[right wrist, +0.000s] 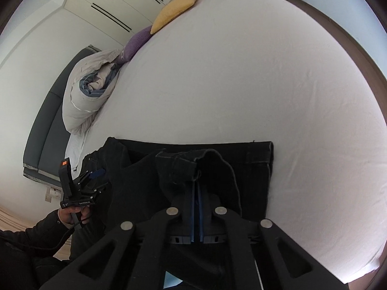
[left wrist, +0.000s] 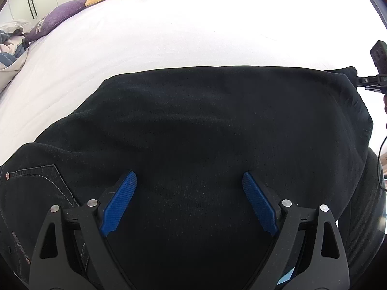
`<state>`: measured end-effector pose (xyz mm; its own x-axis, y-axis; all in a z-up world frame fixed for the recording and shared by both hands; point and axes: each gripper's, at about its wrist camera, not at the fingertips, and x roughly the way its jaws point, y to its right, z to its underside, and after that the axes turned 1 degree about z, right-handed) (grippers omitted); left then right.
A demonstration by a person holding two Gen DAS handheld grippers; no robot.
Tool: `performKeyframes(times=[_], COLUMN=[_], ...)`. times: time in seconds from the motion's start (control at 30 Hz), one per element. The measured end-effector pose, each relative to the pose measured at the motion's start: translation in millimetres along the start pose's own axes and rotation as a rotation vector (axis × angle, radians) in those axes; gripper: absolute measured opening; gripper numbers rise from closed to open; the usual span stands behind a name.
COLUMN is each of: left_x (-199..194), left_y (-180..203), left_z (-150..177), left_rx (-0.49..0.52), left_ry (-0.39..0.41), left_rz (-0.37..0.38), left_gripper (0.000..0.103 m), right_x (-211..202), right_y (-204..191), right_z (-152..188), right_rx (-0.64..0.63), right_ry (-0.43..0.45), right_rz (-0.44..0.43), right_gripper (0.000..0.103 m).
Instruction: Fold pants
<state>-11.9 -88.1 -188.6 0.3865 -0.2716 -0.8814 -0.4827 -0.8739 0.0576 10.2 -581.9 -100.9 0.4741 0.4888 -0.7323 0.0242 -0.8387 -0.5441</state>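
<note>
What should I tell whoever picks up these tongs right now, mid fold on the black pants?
Left tongs: open, hovering over the pants, gripping nothing.
Right tongs: shut on a bunched hem or cuff end of the pants, lifted above the rest.
Pants: black, lying on the white bed, one stitched edge flat toward the far side.
Done: the fabric appears at least partly doubled over.
Left: probably lay the held end down, square the edges, then finish the fold and smooth it.
Nearby: yellow pillow, purple pillow, rolled duvet at the bed's left edge.
</note>
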Motion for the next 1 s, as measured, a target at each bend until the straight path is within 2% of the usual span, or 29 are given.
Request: performKeyframes(times=[0.17, 0.33, 0.4, 0.5, 0.53, 0.57, 0.63, 0.67, 0.7, 0.77, 0.8, 0.83, 0.93, 1.0], left_x=[4, 9, 12, 14, 15, 15, 15, 15, 16, 12, 7, 6, 5, 6], left_y=[1, -2, -2, 1, 1, 1, 2, 1, 0, -9, -6, -6, -6, -5], left_z=[-6, -11, -14, -14, -15, -15, -16, -15, -14, -21, -22, -22, -20, -17], left_rx=[-0.01, -0.035, -0.043, -0.046, -0.048, -0.05, -0.056, -0.057, -0.058, -0.059, -0.059, -0.06, -0.053, -0.05], left_ry=[0.008, 0.019, 0.026, 0.032, 0.033, 0.034, 0.039, 0.039, 0.039, 0.038, 0.037, 0.035, 0.033, 0.032], left_rz=[-0.008, -0.005, -0.006, -0.008, -0.007, -0.006, -0.006, -0.005, -0.004, -0.006, -0.006, -0.004, 0.001, 0.002], left_gripper=[0.09, 0.091, 0.091, 0.091, 0.091, 0.091, 0.091, 0.091, 0.091, 0.091, 0.091, 0.091, 0.091, 0.091], right_x=[-55, -105, -109, -99, -94, -89, -82, -80, -80, -80, -79, -76, -66, -61], right_y=[-18, -28, -25, 11, 23, 28, 27, 25, 23, 27, 33, 39, 55, 55], right_z=[6, 6, 8, 16, 22, 26, 38, 44, 50, 62, 66, 70, 78, 80], right_rx=[0.069, 0.119, 0.125, 0.282, 0.346, 0.359, 0.324, 0.3, 0.28, 0.27, 0.285, 0.301, 0.335, 0.325], right_ry=[0.217, 0.364, 0.381, 0.355, 0.335, 0.311, 0.272, 0.255, 0.255, 0.258, 0.249, 0.232, 0.183, 0.183], right_rz=[-0.073, -0.153, -0.093, -0.038, 0.022, 0.08, 0.021, 0.007, 0.008, -0.035, -0.037, -0.034, -0.036, -0.077], right_gripper=[0.004, 0.003, 0.003, 0.003, 0.005, 0.006, 0.01, 0.017, 0.03, 0.037, 0.044, 0.046, 0.046, 0.046])
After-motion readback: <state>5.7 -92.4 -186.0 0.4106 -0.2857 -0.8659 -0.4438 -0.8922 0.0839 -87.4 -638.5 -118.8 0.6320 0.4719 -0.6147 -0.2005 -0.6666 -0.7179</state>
